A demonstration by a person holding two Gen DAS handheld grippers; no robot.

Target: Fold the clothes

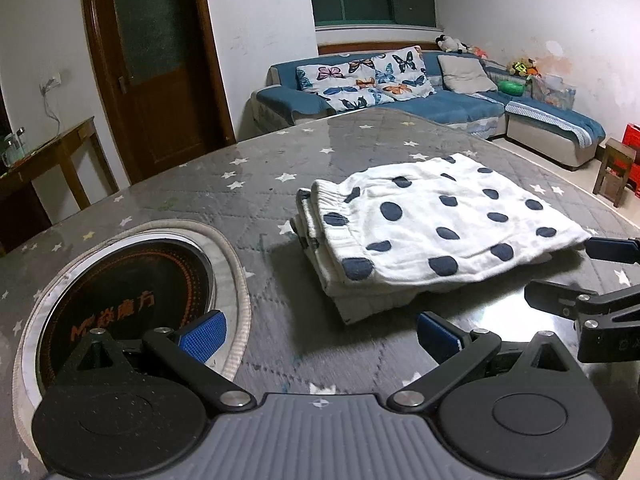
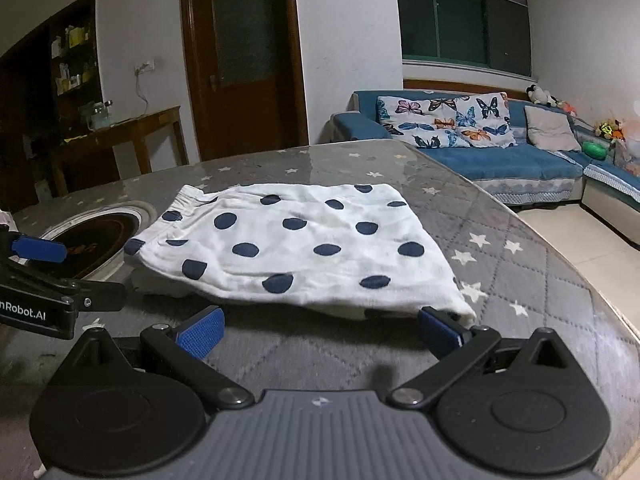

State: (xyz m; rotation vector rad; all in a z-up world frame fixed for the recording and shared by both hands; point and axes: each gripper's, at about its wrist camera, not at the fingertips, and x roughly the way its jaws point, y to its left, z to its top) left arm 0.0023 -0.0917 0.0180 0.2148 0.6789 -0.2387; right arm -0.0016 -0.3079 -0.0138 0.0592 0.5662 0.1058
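A white garment with dark blue dots [image 1: 432, 232] lies folded in a stack on the grey star-patterned table cover [image 1: 280, 160]. It also shows in the right wrist view [image 2: 296, 248]. My left gripper [image 1: 320, 332] is open and empty, just in front of the garment's near edge. My right gripper [image 2: 320, 332] is open and empty, its right finger close to the garment's near right corner. The right gripper shows at the right edge of the left wrist view [image 1: 592, 276]. The left gripper shows at the left edge of the right wrist view [image 2: 44, 276].
A round black cooktop [image 1: 128, 300] is set into the table, left of the garment; it also shows in the right wrist view [image 2: 96, 236]. Beyond the table stand a blue sofa [image 1: 440, 100], a wooden door [image 1: 160, 60] and a side table [image 1: 52, 152].
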